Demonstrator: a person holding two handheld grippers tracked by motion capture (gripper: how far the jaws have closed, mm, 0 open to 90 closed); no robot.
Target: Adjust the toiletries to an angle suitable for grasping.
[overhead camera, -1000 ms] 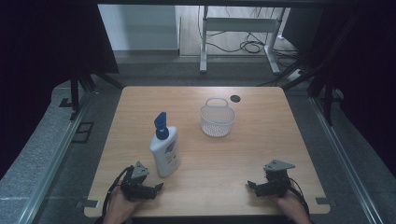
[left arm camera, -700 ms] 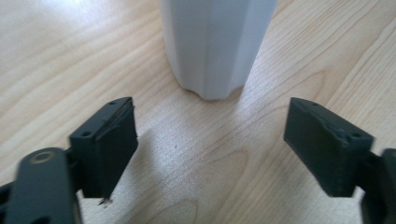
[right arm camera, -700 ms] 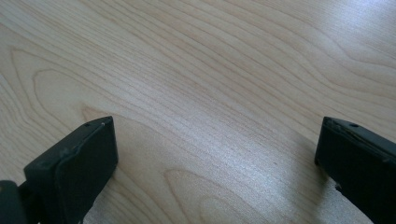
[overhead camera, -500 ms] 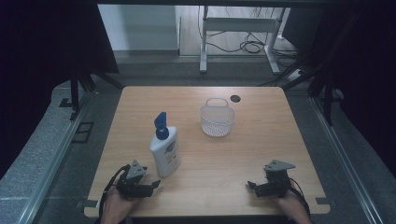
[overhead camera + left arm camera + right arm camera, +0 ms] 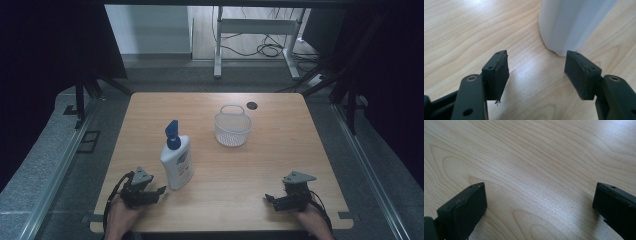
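The white pump bottle (image 5: pixel 176 161) is standing at the table's (image 5: pixel 280 150) left front, with the left gripper (image 5: pixel 158 190), jaws spread, having edged closer beside its base. The right gripper (image 5: pixel 269 197) is resting wide open, and the white mesh basket (image 5: pixel 232 126) is sitting empty.

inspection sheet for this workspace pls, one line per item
Surface: light wooden table, dark round grommet near far edge.
Job's things: white pump bottle with blue top, upright; white mesh basket with a handle, upright, looks empty.
Clutter: nothing seen.
Grippers: left gripper open, bottle just ahead; right gripper open over bare wood.
Cables: black leads at both grippers; loose cables on floor beyond.
Surroundings: grey floor, white metal frame, dark drapes.
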